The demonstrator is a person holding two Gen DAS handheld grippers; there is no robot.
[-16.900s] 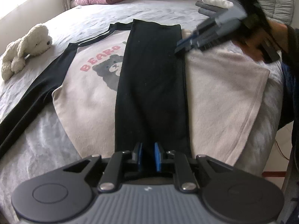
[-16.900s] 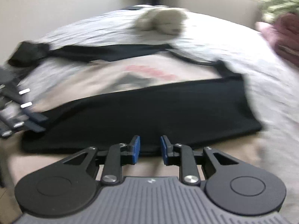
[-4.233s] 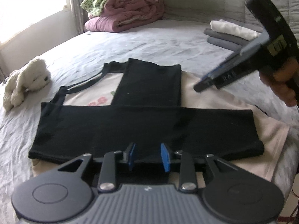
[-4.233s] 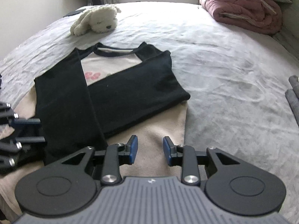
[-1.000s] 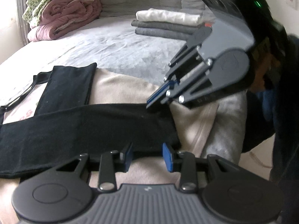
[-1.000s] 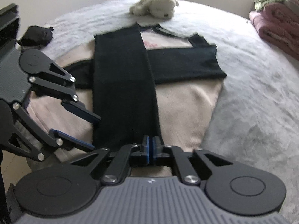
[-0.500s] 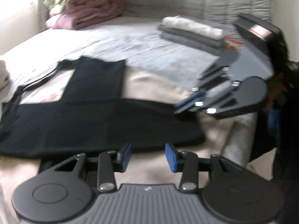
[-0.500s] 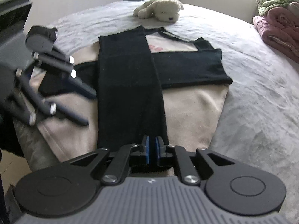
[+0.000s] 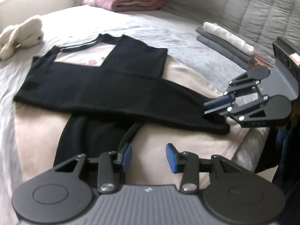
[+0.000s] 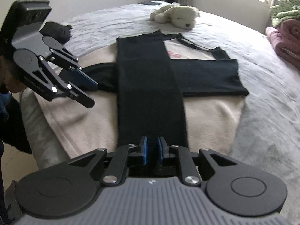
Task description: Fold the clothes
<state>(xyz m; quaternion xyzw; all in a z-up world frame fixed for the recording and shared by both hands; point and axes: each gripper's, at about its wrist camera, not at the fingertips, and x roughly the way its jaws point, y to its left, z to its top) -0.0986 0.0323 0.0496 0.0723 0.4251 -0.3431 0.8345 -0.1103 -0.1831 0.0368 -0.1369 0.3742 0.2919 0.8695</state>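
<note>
On the grey bed (image 10: pixel 266 112) lies the beige shirt with black sleeves (image 10: pixel 210 112), both sleeves crossed over it, the right gripper (image 10: pixel 152 152) opening its jaws around the near cuff, the left gripper (image 9: pixel 148 156) released above bare cloth

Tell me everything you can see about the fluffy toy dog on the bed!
The toy dog is cream-white and shaggy, with a dark nose and eye. It lies flopped flat on the grey bedsheet, beyond the collar end of the shirt, not touching it. Neither claw is near it. It looks soft; finer detail is blurred.
</note>
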